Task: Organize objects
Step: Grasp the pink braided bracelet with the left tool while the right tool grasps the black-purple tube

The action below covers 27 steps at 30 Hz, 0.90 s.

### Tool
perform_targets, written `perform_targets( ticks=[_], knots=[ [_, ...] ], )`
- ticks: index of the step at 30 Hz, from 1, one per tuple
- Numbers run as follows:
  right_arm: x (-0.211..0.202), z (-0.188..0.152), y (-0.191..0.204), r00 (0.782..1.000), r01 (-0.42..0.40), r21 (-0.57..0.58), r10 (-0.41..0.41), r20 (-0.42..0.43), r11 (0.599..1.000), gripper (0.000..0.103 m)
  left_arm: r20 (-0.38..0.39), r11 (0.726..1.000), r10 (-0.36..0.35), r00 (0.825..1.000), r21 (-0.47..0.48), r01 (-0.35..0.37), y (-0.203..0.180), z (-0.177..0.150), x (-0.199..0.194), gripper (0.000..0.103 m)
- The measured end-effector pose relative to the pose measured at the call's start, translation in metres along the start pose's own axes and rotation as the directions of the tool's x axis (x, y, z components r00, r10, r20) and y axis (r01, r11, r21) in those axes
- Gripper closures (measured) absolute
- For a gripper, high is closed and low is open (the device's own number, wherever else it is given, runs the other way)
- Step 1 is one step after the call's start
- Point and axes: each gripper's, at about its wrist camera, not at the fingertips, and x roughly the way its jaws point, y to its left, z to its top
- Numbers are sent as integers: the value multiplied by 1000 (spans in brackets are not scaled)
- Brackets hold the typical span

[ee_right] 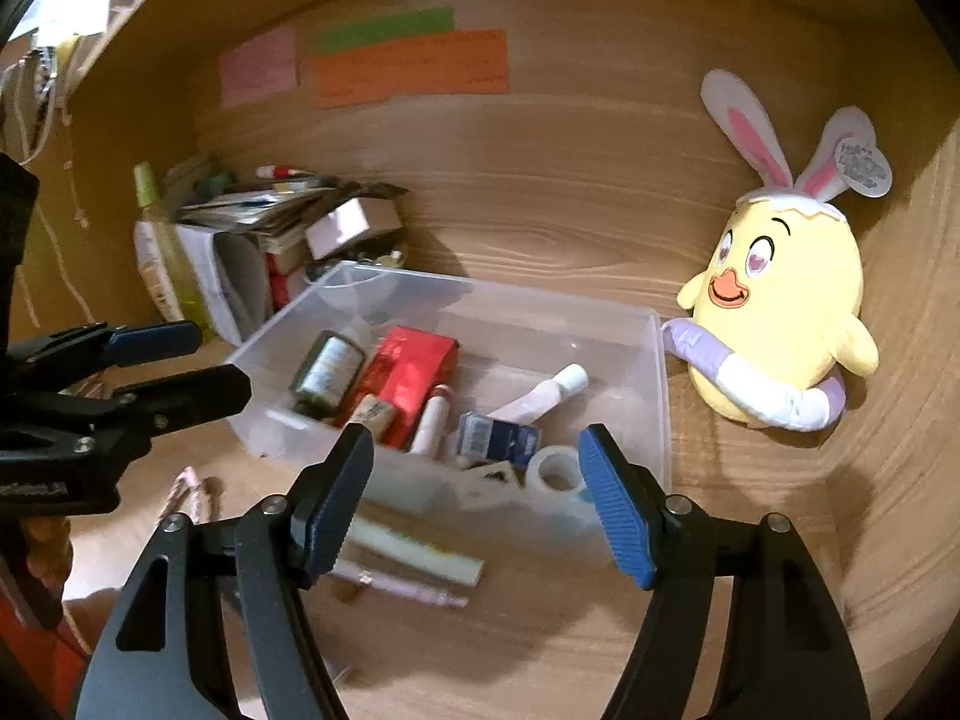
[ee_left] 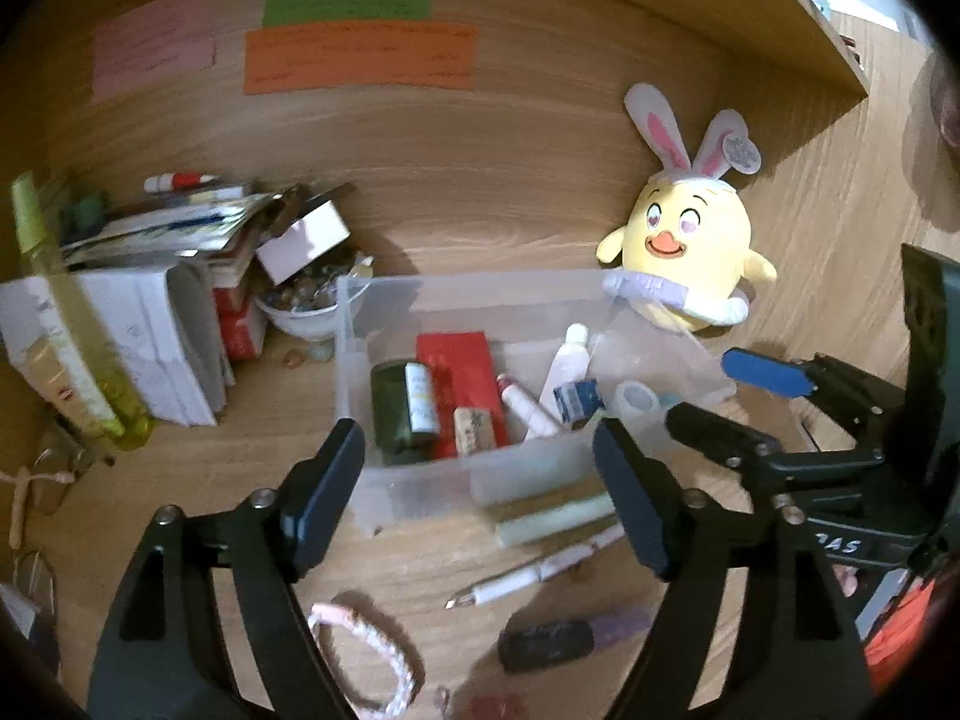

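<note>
A clear plastic bin (ee_left: 480,474) (ee_right: 657,372) sits on the wooden desk and holds a dark green jar (ee_left: 396,408) (ee_right: 327,375), a red box (ee_left: 459,384) (ee_right: 408,375), tubes, a small blue box (ee_right: 495,441) and a tape roll (ee_right: 558,468). My left gripper (ee_left: 480,486) is open and empty just in front of the bin. My right gripper (ee_right: 474,498) is open and empty at the bin's near right corner; it also shows in the left wrist view (ee_left: 720,396). A pale green stick (ee_left: 552,519) (ee_right: 414,549) and a pink pen (ee_left: 528,579) (ee_right: 402,588) lie in front of the bin.
A yellow chick plush (ee_left: 690,252) (ee_right: 780,324) with bunny ears stands right of the bin. A pile of papers and boxes (ee_left: 150,324) (ee_right: 240,240), a yellow-green bottle (ee_left: 72,324) and a bowl of stones (ee_left: 306,306) crowd the left. A pink bracelet (ee_left: 372,654) and a dark tube (ee_left: 552,639) lie near me.
</note>
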Motion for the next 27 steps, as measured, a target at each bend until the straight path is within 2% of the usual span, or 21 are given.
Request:
perform_targets(
  ticks=[7, 12, 20, 27],
  knots=[
    [-11, -18, 16, 999, -37, -12, 36, -17, 999, 35, -32, 999, 46, 998, -9, -46, 17, -26, -13, 17],
    [-9, -34, 29, 996, -68, -18, 67, -58, 998, 35, -102, 997, 67, 993, -30, -70, 34, -51, -11, 14],
    [8, -59, 53, 979, -139, -32, 133, -154, 990, 35, -242, 992, 90, 966, -66, -109, 59, -90, 7, 14],
    [25, -71, 74, 964, -181, -72, 162, -211, 981, 35, -284, 991, 89, 955, -71, -113, 64, -94, 23, 14]
  ],
)
